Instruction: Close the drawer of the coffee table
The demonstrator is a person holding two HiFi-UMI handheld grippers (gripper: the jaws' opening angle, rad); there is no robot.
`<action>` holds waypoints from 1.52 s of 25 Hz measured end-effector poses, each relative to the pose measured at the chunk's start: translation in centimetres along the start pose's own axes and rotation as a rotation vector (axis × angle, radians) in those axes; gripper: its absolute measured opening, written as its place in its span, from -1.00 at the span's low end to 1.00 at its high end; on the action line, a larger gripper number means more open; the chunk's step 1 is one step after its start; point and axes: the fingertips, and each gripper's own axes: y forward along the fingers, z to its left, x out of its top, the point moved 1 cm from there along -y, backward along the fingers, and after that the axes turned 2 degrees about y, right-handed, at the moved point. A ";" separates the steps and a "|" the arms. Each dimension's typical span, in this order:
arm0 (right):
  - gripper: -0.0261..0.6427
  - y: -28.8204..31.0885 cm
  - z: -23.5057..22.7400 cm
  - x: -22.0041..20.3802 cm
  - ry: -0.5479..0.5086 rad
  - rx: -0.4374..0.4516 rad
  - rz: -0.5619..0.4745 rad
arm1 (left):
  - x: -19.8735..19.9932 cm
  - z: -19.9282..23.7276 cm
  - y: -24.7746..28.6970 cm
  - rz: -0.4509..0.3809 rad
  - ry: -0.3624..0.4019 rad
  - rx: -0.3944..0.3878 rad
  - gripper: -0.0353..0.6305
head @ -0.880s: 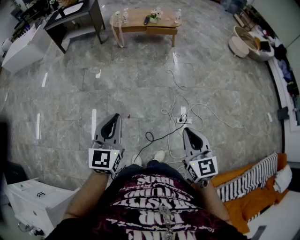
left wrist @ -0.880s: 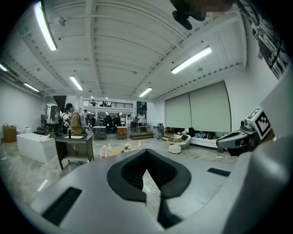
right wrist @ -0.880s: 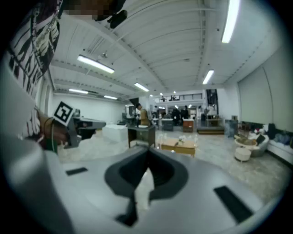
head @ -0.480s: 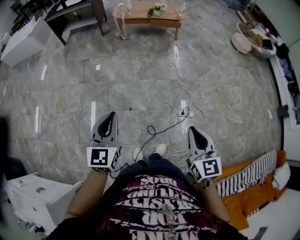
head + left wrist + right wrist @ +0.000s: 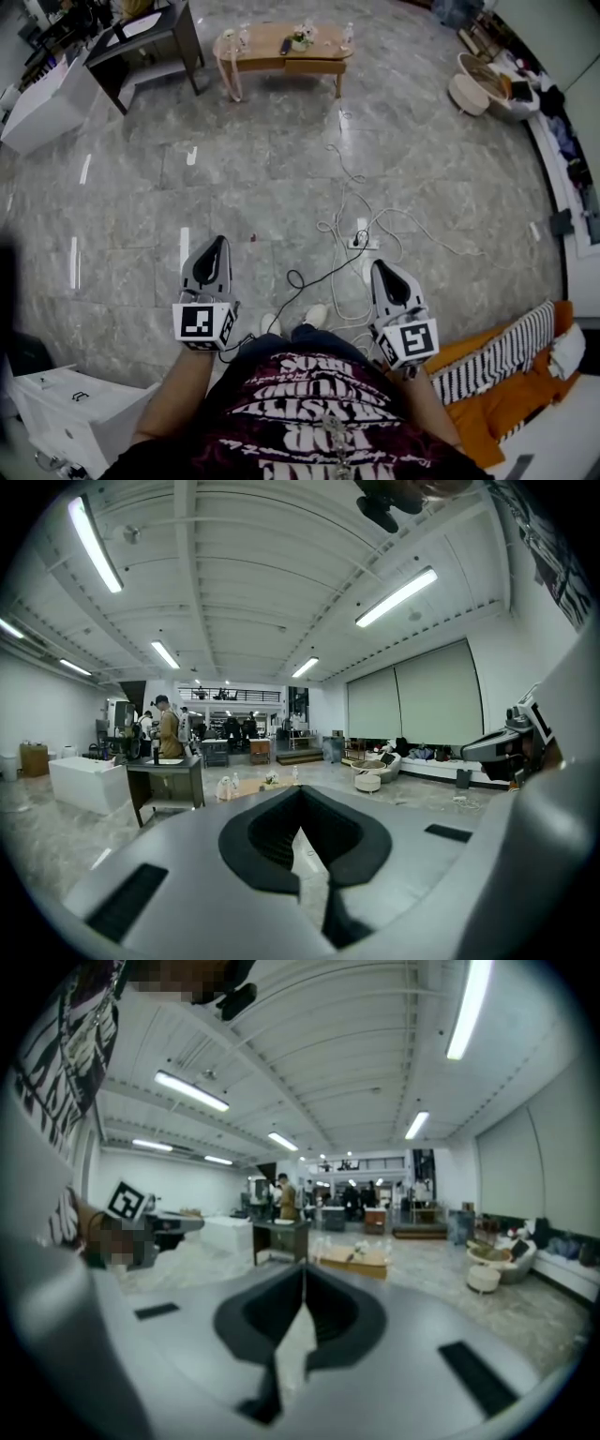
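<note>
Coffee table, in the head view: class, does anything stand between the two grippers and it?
Only floor clutter. Loose cables and a power strip lie ahead of the right gripper. Ahead of the left gripper, nothing visible blocks the way to the distant coffee table.

coffee table [image 5: 284, 49]: far ahead, drifted slightly toward the left gripper's [image 5: 217, 244] side
gap to right gripper [image 5: 378, 266]: slightly wider

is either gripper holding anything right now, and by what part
Nothing is held. The left gripper and the right gripper both have their jaws shut together with nothing between them, far from the coffee table.
</note>
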 end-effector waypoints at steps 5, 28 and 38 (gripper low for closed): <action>-0.82 -1.3 -3.3 0.2 0.005 -0.010 -0.035 | 1.2 -2.8 1.7 -0.031 -0.008 -0.005 -0.82; -0.82 -0.4 -9.0 -0.7 0.117 0.046 -0.040 | 3.1 -6.7 2.6 -0.008 0.053 0.056 -0.82; -0.82 2.2 -10.2 -1.8 0.149 0.074 -0.003 | 2.7 -6.1 4.5 0.031 0.068 0.077 -0.82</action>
